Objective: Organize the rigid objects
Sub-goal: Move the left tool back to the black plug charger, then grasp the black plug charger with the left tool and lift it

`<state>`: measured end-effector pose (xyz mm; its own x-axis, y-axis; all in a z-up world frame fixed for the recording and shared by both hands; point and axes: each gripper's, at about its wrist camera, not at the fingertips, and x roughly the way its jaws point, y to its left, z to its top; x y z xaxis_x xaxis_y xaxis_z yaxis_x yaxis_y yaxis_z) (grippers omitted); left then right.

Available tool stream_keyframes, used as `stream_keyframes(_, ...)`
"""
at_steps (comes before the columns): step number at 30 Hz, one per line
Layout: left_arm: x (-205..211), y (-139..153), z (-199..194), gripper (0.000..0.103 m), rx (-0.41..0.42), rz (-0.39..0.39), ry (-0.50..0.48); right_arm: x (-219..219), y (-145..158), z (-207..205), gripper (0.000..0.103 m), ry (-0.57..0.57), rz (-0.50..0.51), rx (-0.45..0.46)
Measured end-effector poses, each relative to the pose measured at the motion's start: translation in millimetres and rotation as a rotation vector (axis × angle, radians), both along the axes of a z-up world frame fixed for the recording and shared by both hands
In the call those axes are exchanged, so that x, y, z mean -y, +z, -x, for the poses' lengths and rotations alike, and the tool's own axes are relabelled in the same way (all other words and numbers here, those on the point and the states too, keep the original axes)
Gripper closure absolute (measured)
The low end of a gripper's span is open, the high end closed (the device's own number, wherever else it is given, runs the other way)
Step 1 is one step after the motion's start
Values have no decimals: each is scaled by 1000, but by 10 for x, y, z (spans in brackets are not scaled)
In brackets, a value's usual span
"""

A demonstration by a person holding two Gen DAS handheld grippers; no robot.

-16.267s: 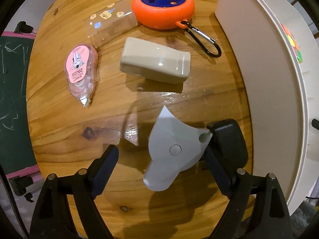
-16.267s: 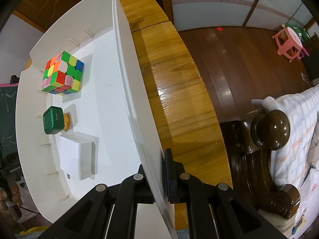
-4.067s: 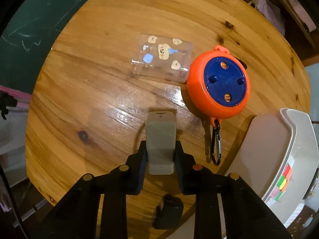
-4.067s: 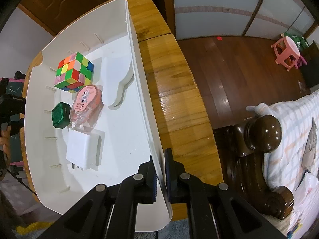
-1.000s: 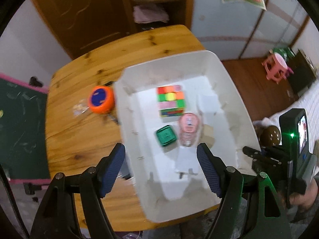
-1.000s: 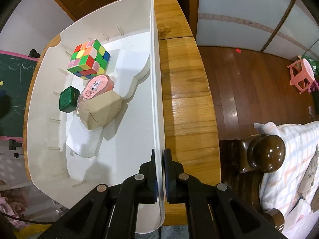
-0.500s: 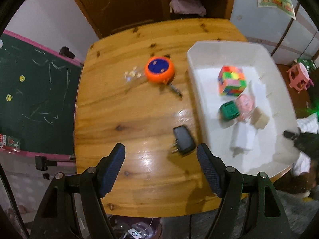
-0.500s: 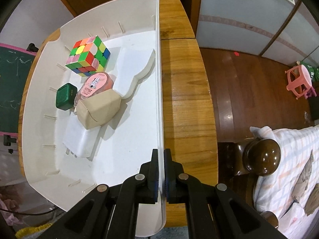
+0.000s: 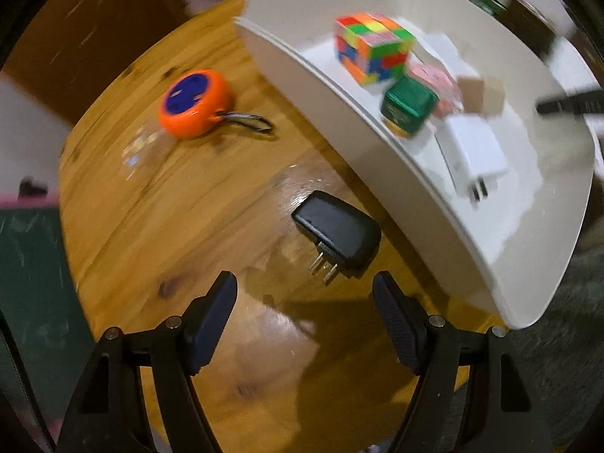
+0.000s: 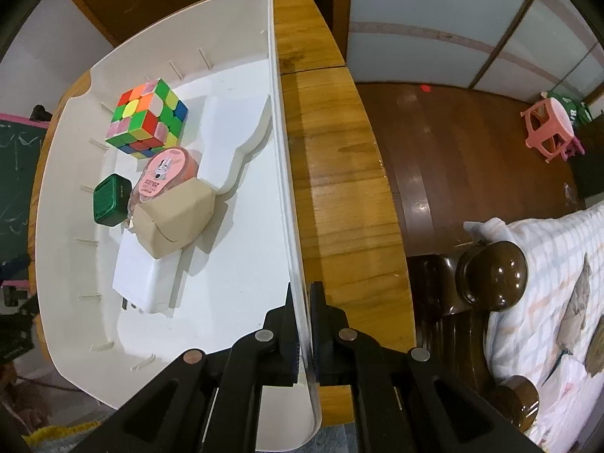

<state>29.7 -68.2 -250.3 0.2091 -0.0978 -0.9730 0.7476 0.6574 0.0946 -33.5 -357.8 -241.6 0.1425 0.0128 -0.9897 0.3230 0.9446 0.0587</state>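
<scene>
The left gripper (image 9: 305,294) hangs wide open over the black plastic plug adapter (image 9: 337,233) on the wooden table (image 9: 158,226) while the right gripper (image 10: 301,326) pinches the white plastic bin (image 10: 281,143) at its table-edge wall.

On my table (image 9: 158,226), the plug adapter (image 9: 339,234) lies just beside the bin (image 9: 415,204), left of its wall. The round case (image 9: 194,104) lies farther back. In the bin: cube (image 10: 147,119) rearmost, small box (image 10: 111,204) nearer, wrapped block (image 10: 173,219) resting on the charger (image 10: 145,275).
</scene>
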Motion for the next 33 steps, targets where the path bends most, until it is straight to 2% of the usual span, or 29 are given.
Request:
stream_keyframes(5, 60, -160, -82, 25, -11, 27, -156, -28, 15, -21, 96, -33, 28, -16)
stream_keyframes(11, 102, -244, -181, 25, -61, 98, -272, -65, 45, -42, 94, -66, 51, -32)
stream_keyframes(17, 150, -269, -245, 25, -149, 165, -349, -117, 63, -60, 91, -88, 92, -49)
stream_keyframes(21, 206, -299, -331, 22, -189, 203, -342, -128, 73, -62, 90, -112, 106, -52)
stream_keyframes(25, 284, -363, -399, 22, -182, 208, -333, -132, 73, -53, 89, -129, 110, -54)
stream_keyframes(30, 363, -389, -344, 23, -121, 197, -388, -136, 63, -50, 89, -143, 112, -56)
stream_keyframes(31, 381, -390, -333, 23, -107, 192, -396, -135, 61, -48, 89, -146, 112, -56)
stream_keyframes(33, 404, -384, -282, 32, -65, 181, -406, -131, 59, -48, 89, -149, 112, -56)
